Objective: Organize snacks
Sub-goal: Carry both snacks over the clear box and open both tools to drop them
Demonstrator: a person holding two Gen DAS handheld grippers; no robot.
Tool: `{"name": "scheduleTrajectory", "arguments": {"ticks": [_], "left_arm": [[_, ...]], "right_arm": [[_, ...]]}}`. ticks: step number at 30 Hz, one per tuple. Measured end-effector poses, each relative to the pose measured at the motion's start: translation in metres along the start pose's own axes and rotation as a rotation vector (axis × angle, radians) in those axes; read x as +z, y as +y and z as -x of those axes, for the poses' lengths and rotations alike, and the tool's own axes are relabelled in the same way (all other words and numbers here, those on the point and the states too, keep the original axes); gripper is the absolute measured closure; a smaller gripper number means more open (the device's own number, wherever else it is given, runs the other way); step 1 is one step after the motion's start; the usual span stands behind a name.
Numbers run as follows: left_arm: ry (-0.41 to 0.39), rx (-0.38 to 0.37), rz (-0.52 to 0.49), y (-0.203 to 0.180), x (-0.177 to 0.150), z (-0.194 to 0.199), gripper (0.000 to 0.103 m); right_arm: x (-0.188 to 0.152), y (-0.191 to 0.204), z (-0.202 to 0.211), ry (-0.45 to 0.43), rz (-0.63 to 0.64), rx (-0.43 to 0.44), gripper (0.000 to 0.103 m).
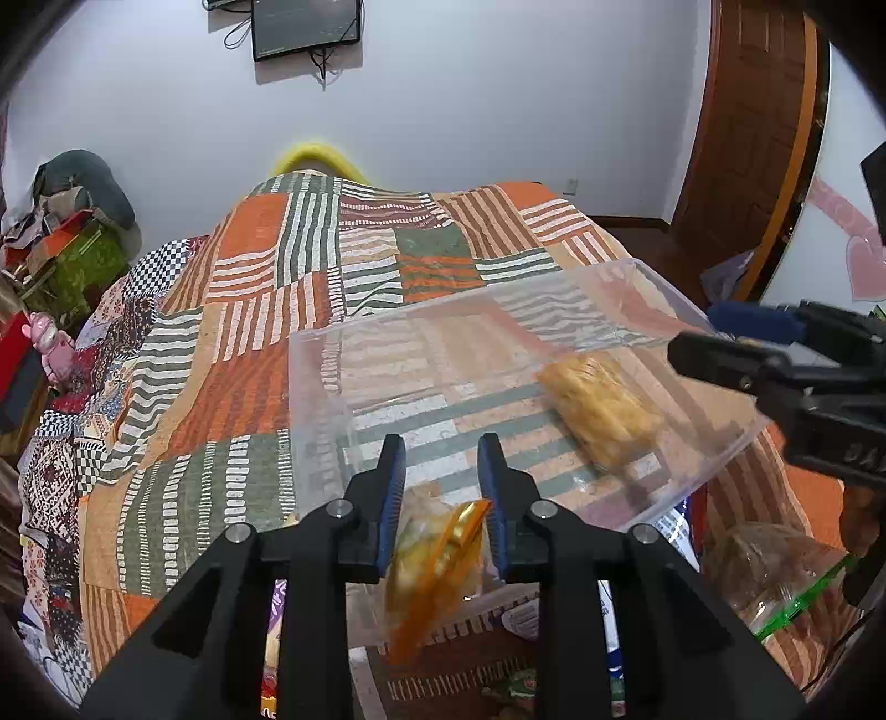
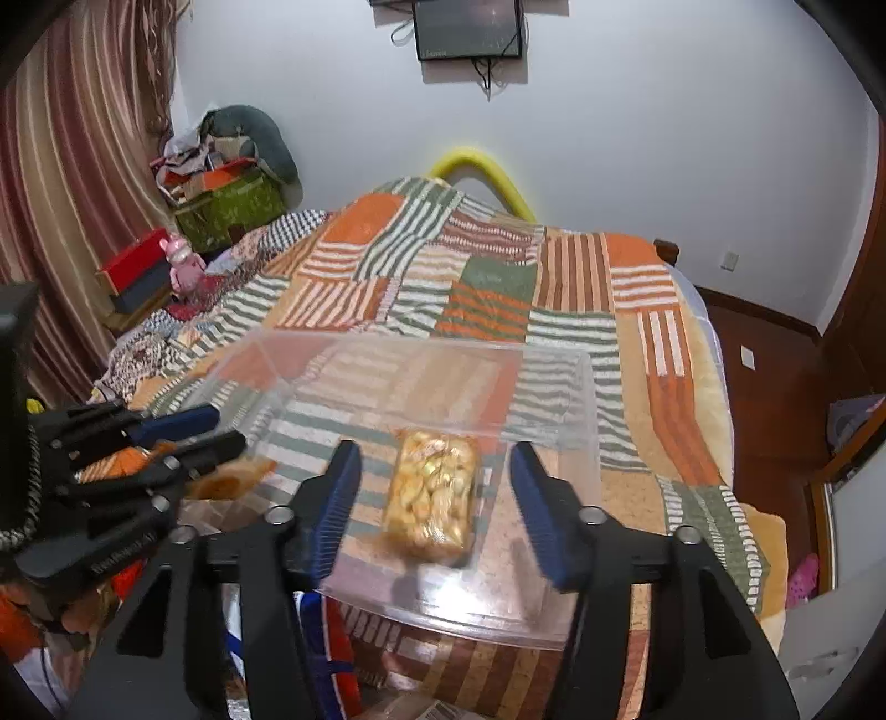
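Far left, a cluttered corner: a pink toy (image 2: 180, 266) beside a red box (image 2: 133, 266), with a green patterned box (image 2: 232, 213) piled with clothes behind them; then the patchwork quilt (image 1: 310, 277) spreads across the bed, a yellow tube (image 2: 487, 171) arching at its far end under a wall screen (image 2: 468, 27); on the quilt sits the clear plastic bin (image 1: 315, 387), tilted slightly in both views; over its near-left corner the left gripper (image 1: 441, 487) points down, jaws a narrow way apart, and an orange-yellow snack packet (image 1: 437, 559) sits between the blue pads (image 1: 391, 498), blurred, so I cannot tell whether the pads touch it; inside the bin, toward its right side, lies a clear bag of golden snacks (image 2: 432, 493), flat on the bottom; the right gripper (image 2: 434, 487) hovers over that bag with jaws well apart, one either side and clear of it; in front of the bin more wrapped snacks crowd the quilt, among them a blue-and-white packet (image 1: 678, 526) and a clear bag with a green strip (image 1: 775, 570); far right, a wooden door (image 1: 753, 138).
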State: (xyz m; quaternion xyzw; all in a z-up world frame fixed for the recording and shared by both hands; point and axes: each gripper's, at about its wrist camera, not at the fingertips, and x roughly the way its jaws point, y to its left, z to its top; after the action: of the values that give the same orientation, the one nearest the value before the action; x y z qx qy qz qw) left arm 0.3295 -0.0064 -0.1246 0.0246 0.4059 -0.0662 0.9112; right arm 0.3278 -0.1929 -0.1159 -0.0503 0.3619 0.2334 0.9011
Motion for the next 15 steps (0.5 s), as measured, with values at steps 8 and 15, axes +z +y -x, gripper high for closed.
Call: {"name": "scheduleTrajectory", "arguments": {"ticks": [8,15], "left_arm": [[-0.058,-0.038,0.011,0.003,-0.004,0.033,0.054],[-0.141,-0.053,0.016,0.010,-0.009,0.081,0.037]], "right_arm": [[0.000,0.004,0.023,-0.056,0.012,-0.022,0.041],[-0.006,0.010,0.045,-0.103,0.002,-0.020,0.038]]}}
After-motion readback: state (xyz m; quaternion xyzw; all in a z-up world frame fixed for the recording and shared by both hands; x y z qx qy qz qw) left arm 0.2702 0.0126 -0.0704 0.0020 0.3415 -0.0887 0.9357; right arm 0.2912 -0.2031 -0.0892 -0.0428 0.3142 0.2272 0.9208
